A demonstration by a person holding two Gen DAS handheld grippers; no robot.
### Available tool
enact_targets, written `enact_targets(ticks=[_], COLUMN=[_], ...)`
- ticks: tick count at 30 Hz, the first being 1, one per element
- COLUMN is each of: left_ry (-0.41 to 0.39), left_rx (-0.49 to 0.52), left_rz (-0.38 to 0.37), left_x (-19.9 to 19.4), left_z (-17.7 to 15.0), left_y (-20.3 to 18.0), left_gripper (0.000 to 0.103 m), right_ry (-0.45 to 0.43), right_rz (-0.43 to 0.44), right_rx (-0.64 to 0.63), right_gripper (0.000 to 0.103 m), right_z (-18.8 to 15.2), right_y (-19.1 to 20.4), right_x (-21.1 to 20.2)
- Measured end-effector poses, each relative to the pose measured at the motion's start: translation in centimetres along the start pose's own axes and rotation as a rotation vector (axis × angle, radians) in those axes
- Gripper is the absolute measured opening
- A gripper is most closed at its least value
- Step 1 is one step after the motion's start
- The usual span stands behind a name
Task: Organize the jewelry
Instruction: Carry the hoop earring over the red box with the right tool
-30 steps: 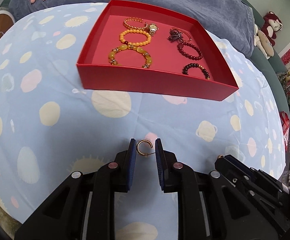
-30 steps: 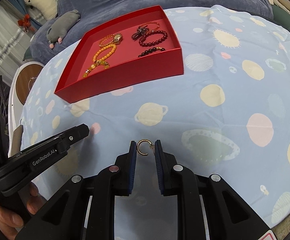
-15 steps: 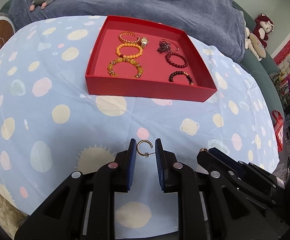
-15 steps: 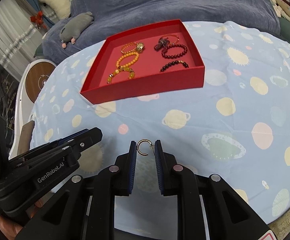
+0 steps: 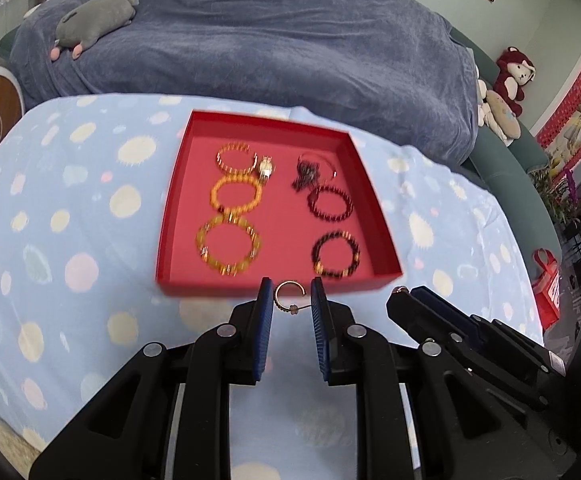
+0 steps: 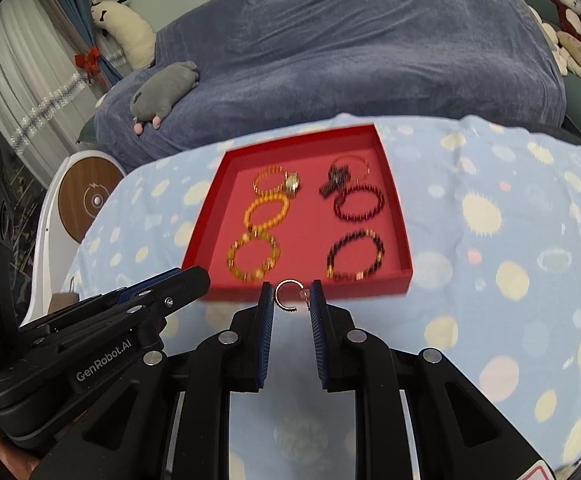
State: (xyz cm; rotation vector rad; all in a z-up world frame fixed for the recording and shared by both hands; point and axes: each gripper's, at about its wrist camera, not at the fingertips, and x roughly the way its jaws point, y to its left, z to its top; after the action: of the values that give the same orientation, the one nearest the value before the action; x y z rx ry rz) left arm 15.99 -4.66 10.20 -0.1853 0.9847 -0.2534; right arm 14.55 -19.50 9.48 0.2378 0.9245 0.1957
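Note:
My left gripper [image 5: 290, 294] is shut on a gold hoop earring [image 5: 289, 297], held in the air just in front of the red tray [image 5: 172, 216]. My right gripper [image 6: 290, 295] is shut on a second gold hoop earring [image 6: 286, 296], also just before the tray's [image 6: 206, 220] near wall. The tray holds several bead bracelets: yellow and orange ones [image 5: 228, 246] on the left, dark red ones [image 5: 336, 254] on the right. Each gripper shows beside the other: the right one in the left wrist view [image 5: 400, 292], the left one in the right wrist view [image 6: 194, 280].
The tray lies on a light blue cloth with planet prints [image 5: 70, 240]. Behind is a sofa under a blue-grey cover [image 5: 270, 48] with a grey plush toy [image 5: 94, 20]. A round white-and-wood device [image 6: 90, 200] stands at the left.
Both grippers have risen and moved forward with their earrings. They now sit high above the cloth, close to the tray's near wall, which shows from above.

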Motion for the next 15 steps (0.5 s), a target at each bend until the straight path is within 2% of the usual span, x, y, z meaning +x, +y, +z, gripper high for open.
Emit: enact_targets(ticks=[6, 15], left_ry=[-0.026, 0.047], left_rx=[0.006, -0.032], left_rz=[-0.001, 0.032], left_x=[2.5, 9.2], left_z=[4.2, 5.8], left_y=[-0.3, 1.4], left_gripper=[0.019, 0.019], right_ry=[-0.022, 0.025], right_rz=[-0.012, -0.047], right_rx=[0.015, 0.061], right_gripper=[0.018, 0.018], right_z=[3.8, 6.4], right_y=[-1.0, -2.8], right_x=[2.6, 8.6])
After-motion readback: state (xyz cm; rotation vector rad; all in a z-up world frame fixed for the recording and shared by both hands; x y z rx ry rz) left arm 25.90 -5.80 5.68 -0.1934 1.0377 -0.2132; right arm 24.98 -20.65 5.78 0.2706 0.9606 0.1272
